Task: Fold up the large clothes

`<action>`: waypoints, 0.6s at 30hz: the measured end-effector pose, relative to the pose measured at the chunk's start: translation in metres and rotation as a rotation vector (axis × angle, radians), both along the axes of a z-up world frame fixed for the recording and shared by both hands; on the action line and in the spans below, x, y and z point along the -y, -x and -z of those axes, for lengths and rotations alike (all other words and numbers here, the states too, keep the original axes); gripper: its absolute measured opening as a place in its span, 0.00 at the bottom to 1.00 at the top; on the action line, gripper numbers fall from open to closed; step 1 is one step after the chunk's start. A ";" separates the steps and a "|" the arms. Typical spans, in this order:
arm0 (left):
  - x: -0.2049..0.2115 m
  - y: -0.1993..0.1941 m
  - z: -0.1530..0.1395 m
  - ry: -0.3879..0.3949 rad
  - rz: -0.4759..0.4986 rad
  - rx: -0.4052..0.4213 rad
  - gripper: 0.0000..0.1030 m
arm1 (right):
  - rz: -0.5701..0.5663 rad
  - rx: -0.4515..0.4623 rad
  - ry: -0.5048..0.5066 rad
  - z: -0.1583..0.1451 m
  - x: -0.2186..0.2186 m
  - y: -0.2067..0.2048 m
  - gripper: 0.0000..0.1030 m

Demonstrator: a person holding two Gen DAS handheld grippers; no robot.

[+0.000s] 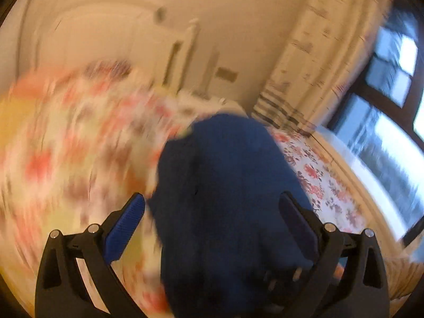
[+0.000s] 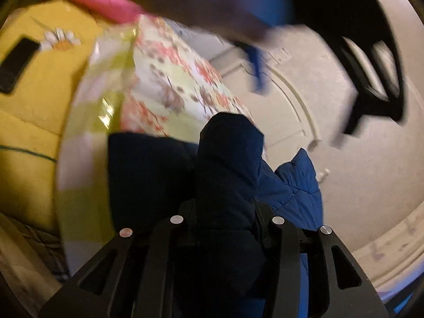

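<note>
1. the left claw (image 1: 212,212) stood wide, its blue ribbed pads (image 1: 124,228) spread apart; the dark blue quilted padded garment (image 1: 225,185) hung between them, and it was hard to tell whether either pad pressed on it, so i read it as released.
2. the right claw (image 2: 225,212) was clenched narrow on a bunched fold of the same blue garment (image 2: 228,159), which was lifted off the bed.
3. the step in hand looked like carrying a held edge across to make a fold; the next move would call for laying that edge down flat and square before letting go.
4. beneath lay a bed with a floral red-and-white sheet (image 1: 318,175), a yellow daisy-print cover (image 2: 39,92) with a black phone (image 2: 16,66) on it.
5. a striped curtain (image 1: 318,66) hung beside a dark-framed window (image 1: 392,100); a pale panelled door (image 2: 304,132) stood beyond.
</note>
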State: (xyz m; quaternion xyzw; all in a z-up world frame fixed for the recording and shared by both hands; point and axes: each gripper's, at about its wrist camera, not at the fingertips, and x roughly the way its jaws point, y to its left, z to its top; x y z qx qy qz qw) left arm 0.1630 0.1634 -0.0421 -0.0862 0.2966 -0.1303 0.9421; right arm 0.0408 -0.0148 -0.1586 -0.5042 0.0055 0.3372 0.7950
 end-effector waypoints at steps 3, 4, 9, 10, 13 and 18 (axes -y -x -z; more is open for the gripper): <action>0.034 -0.027 -0.027 -0.142 0.041 0.006 0.97 | -0.051 -0.010 -0.069 -0.017 0.016 0.006 0.38; 0.043 -0.036 -0.030 -0.168 0.055 -0.001 0.97 | -0.055 0.000 -0.083 -0.020 0.020 0.007 0.38; 0.076 -0.083 0.003 -0.303 0.064 -0.096 0.97 | -0.049 0.030 -0.003 -0.001 0.014 0.012 0.43; 0.077 -0.093 0.018 -0.340 0.040 -0.139 0.97 | -0.056 0.033 0.011 0.003 0.012 0.018 0.43; 0.065 -0.107 0.049 -0.331 0.012 -0.205 0.98 | -0.133 -0.046 -0.018 0.003 0.025 0.024 0.43; 0.042 -0.095 0.039 -0.337 -0.069 -0.162 0.98 | -0.122 -0.068 -0.062 -0.003 0.025 0.020 0.43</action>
